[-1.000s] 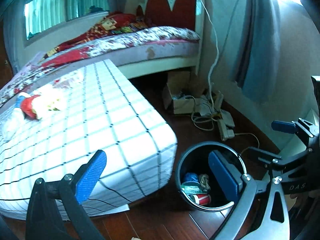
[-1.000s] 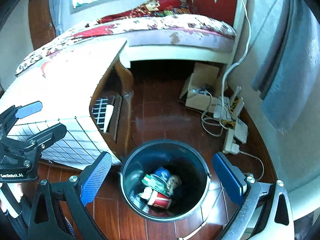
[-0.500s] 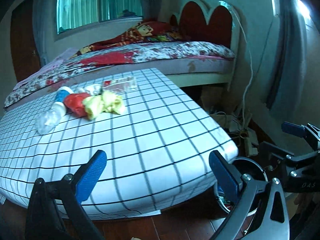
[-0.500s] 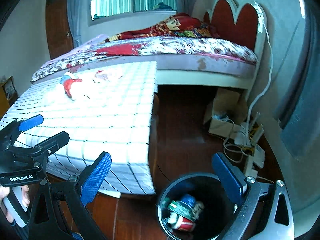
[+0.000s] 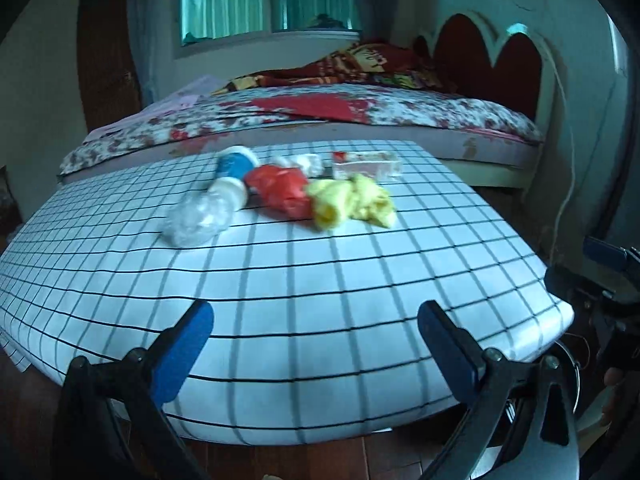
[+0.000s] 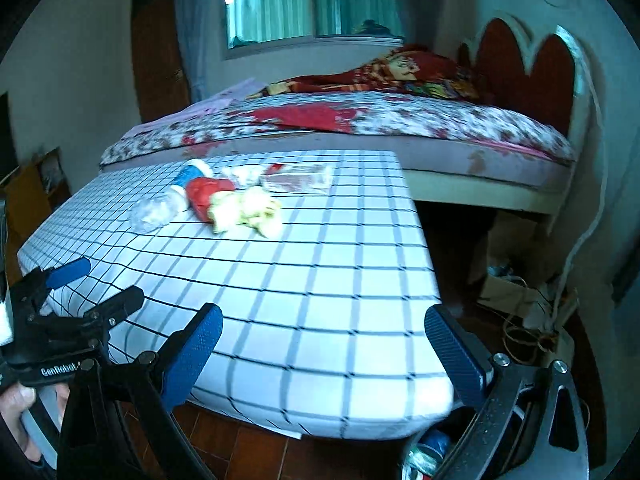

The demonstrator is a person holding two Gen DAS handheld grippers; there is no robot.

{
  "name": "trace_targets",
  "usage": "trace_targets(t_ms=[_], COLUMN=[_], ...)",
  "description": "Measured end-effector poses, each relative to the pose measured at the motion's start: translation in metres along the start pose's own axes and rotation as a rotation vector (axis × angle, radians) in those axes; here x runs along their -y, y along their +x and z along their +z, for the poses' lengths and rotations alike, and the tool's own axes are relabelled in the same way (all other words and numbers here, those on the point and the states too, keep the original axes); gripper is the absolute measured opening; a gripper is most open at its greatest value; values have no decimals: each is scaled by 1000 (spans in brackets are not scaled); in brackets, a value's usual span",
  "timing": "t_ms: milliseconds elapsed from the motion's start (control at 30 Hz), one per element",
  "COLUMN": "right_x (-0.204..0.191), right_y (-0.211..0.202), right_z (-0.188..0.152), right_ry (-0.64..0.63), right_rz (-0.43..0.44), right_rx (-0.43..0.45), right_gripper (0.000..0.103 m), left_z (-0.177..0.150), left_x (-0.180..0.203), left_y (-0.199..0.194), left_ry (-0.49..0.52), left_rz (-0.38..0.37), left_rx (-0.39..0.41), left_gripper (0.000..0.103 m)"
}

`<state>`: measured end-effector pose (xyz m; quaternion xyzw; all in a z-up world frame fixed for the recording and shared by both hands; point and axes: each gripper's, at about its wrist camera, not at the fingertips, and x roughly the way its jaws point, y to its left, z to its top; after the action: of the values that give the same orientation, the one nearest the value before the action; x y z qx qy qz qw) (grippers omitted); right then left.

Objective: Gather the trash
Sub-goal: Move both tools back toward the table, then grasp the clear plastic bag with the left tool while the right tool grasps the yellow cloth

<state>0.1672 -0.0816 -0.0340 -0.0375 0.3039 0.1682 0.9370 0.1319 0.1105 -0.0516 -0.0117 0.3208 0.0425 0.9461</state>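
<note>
Trash (image 5: 280,196) lies in a loose cluster on the far half of the checked tablecloth (image 5: 320,300), and I read the same heap in the right wrist view at (image 6: 224,200). From my left camera the pieces run left to right: a crumpled clear plastic bottle (image 5: 200,220) with a blue cup (image 5: 236,164) just behind it, a red wrapper (image 5: 280,192) touching a yellow crumpled wrapper (image 5: 352,202), and a clear flat package (image 5: 366,166) at the far right of the group. Some white scraps sit between the cup and the package, too blurred for me to name. My left gripper (image 5: 316,344) hangs over the near edge of the cloth with its blue pads spread wide and nothing between them. My right gripper (image 6: 324,350) is just as wide and empty, over the near right corner of the table. In the right view I see the left gripper's body at the left edge, with a hand (image 6: 18,420) around its handle. Low at the near right, below the table corner, the rim of a dark bin (image 6: 424,456) shows with some coloured rubbish inside. Beyond the table stands a bed (image 5: 360,120) with a floral cover and a red headboard (image 5: 492,60).
</note>
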Motion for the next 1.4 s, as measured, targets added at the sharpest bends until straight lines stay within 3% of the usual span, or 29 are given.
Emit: trace_targets(t_ms=[133, 233, 400, 733, 900, 1000, 1133, 1167, 1233, 1400], right_x=[-21, -35, -49, -77, -82, -77, -69, -69, -68, -68], right_y=[32, 62, 100, 174, 204, 217, 223, 223, 223, 216], right_z=[24, 40, 63, 95, 101, 99, 92, 91, 88, 84], right_ry=[-36, -87, -75, -124, -145, -132, -112, -110, -103, -95], right_rz=[16, 32, 48, 64, 64, 79, 101, 108, 127, 155], right_rx=[-10, -65, -102, -171, -221, -257, -277, -280, -278, -279], right_gripper=[102, 102, 102, 102, 98, 86, 80, 79, 74, 56], left_z=[12, 21, 32, 58, 71, 73, 70, 68, 66, 64], left_x=[-31, -55, -85, -110, -111, -114, -113, -113, -112, -109], left_y=[12, 24, 51, 109, 136, 151, 165, 166, 166, 158], left_ry=[-15, -40, -71, -93, -64, -67, -67, -70, -76, -86], left_rz=[50, 77, 81, 90, 104, 98, 67, 61, 39, 8], left_rx=[-1, -8, -49, -93, -131, -180, -227, -232, -239, -225], left_gripper=[102, 102, 100, 100, 94, 86, 71, 68, 51, 38])
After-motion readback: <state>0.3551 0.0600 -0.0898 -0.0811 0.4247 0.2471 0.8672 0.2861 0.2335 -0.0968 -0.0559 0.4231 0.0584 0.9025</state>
